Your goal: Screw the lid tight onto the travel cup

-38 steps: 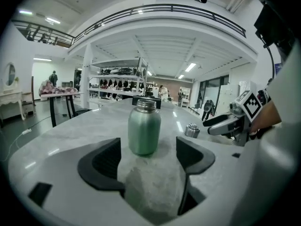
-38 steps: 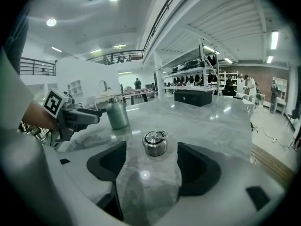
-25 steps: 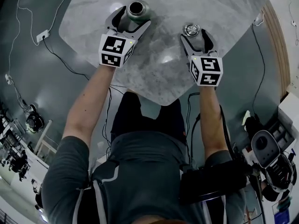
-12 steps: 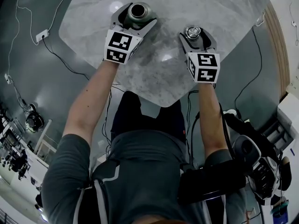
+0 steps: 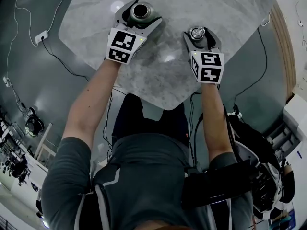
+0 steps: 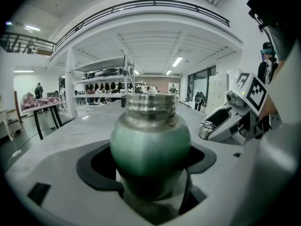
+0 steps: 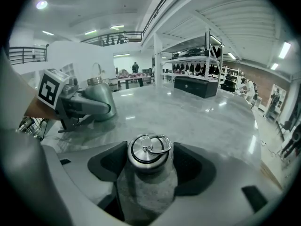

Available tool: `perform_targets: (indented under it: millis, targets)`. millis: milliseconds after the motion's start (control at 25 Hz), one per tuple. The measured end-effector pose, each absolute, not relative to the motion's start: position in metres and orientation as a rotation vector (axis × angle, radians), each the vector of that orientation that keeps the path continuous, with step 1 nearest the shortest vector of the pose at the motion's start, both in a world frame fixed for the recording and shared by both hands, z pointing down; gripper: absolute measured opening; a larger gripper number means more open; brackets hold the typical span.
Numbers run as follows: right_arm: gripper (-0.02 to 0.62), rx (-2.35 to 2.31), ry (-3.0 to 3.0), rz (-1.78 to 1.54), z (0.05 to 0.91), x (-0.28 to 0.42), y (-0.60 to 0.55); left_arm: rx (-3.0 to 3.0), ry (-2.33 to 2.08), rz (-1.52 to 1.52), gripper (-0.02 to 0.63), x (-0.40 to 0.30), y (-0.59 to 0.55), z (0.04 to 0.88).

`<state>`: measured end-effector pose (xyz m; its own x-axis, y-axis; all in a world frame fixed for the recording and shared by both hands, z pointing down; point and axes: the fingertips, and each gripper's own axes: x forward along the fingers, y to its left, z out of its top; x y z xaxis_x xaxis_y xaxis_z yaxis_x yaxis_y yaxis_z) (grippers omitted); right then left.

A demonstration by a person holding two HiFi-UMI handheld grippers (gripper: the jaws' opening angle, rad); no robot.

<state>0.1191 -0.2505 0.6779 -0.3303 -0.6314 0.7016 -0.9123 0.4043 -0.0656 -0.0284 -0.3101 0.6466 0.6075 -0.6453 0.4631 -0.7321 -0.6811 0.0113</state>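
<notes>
The left gripper (image 5: 142,12) had its two jaws pressed in against the sides of the travel cup (image 6: 149,145), the dark pads hugging the green, rounded body low down. The cup stood upright between them, its bare threaded steel neck open at the top with no lid on it. The right gripper (image 7: 151,165) was pinching the lid (image 7: 148,153), one pad on each side of the small round steel cap. The lid sat top side up, and its wire ring (image 7: 157,142) lay folded over the top.

Seen from above, the cup was at about 11 o'clock on the pale marble table (image 5: 168,80) and the lid at about 1 o'clock. The lid lay at roughly 3 o'clock from the cup, and the two were well apart, with bare tabletop between them. From the right gripper's own view, the cup and the claw around it showed off at 10 o'clock.

Behind each set of jaws rode a cube with square markers, the left one (image 5: 123,46) and the right one (image 5: 206,67), and a bare forearm ran back from each toward 6 o'clock. Cables (image 5: 29,13) trailed over the dark floor beyond the table's edge at 9 o'clock.
</notes>
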Motion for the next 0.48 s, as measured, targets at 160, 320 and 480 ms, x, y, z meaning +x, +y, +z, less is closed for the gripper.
perform_targets:
  millis: [160, 320, 480]
  targets:
    - [0.288, 1.310, -2.070, 0.609, 0.672, 0.120, -0.252, 2.641, -1.115, 0.614, 0.387, -0.029, -0.312, 0.640]
    - [0.284, 1.298, -2.084, 0.611, 0.673, 0.129, -0.257, 2.653, -1.089, 0.620, 0.387, -0.019, -0.317, 0.640]
    - [0.282, 1.276, -2.120, 0.636, 0.666, 0.130, -0.254, 2.654, -1.045, 0.612, 0.387, -0.014, -0.304, 0.632]
